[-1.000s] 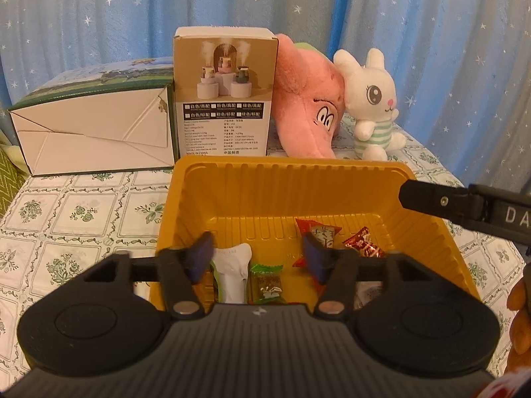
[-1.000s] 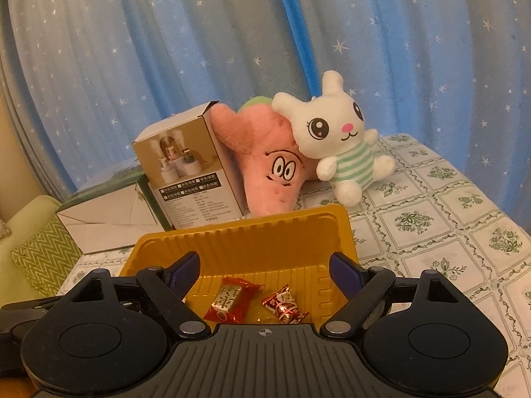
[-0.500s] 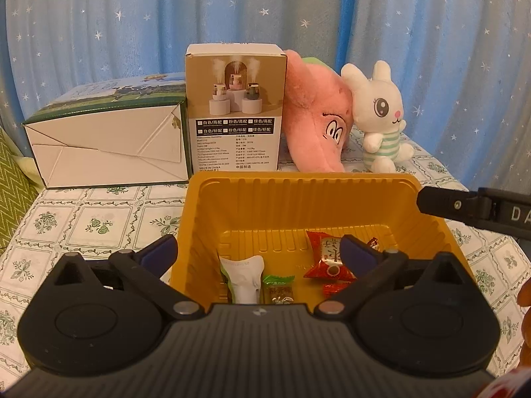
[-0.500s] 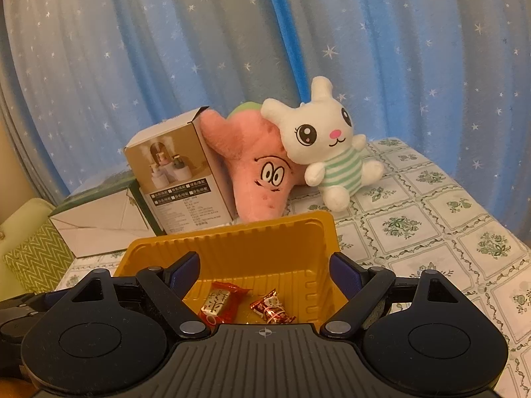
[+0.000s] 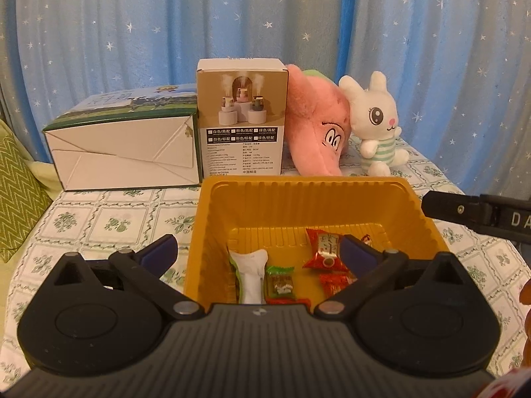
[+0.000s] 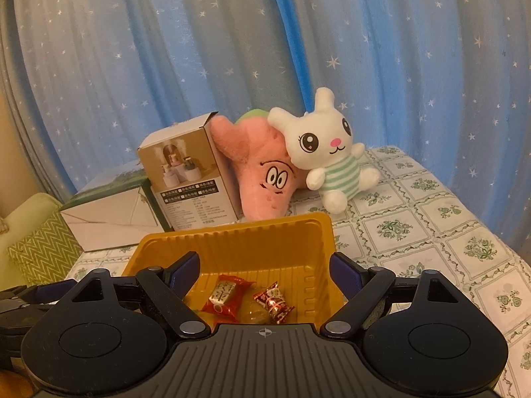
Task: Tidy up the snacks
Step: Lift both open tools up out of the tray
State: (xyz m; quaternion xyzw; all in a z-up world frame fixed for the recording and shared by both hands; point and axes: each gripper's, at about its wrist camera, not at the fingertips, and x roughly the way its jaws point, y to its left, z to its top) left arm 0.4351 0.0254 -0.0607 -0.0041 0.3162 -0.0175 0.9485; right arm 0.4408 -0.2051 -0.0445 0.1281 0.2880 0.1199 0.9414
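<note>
The yellow tray (image 5: 305, 205) stands on the desk (image 5: 109, 222), which is covered in a green-flowered tablecloth. Its ribbed walls rise steeply, and its far rim lies just in front of a brown product box (image 5: 241, 122) and a pink plush (image 5: 315, 132), so little free room remains behind it. A white rabbit plush (image 5: 376, 126) leans against the pink one, and a white carton (image 5: 122, 152) lies on its side left of the brown box.

On the tray floor lie the snacks: a white packet (image 5: 250, 273), a green-ended candy (image 5: 280, 283) just beside it, and a red wrapped candy (image 5: 325, 252) to the right, with another red wrapper (image 5: 335, 282) partly hidden behind the fingers.

The left gripper (image 5: 257, 252) has just been spreading its fingers; they now stand released and wide, one blue pad outside the tray's left wall and the other over the tray's right half, gripping nothing. The right gripper (image 6: 264, 268) is also released, its fingers straddling the tray's near right corner, one pad inside and one outside the right wall, clear of the candies.

Left of the tray the desk lies bare up to its left edge, where a green zigzag cushion (image 5: 16, 192) sits. To the right, the cloth is bare as far as the blue starred curtain (image 6: 431, 83).
</note>
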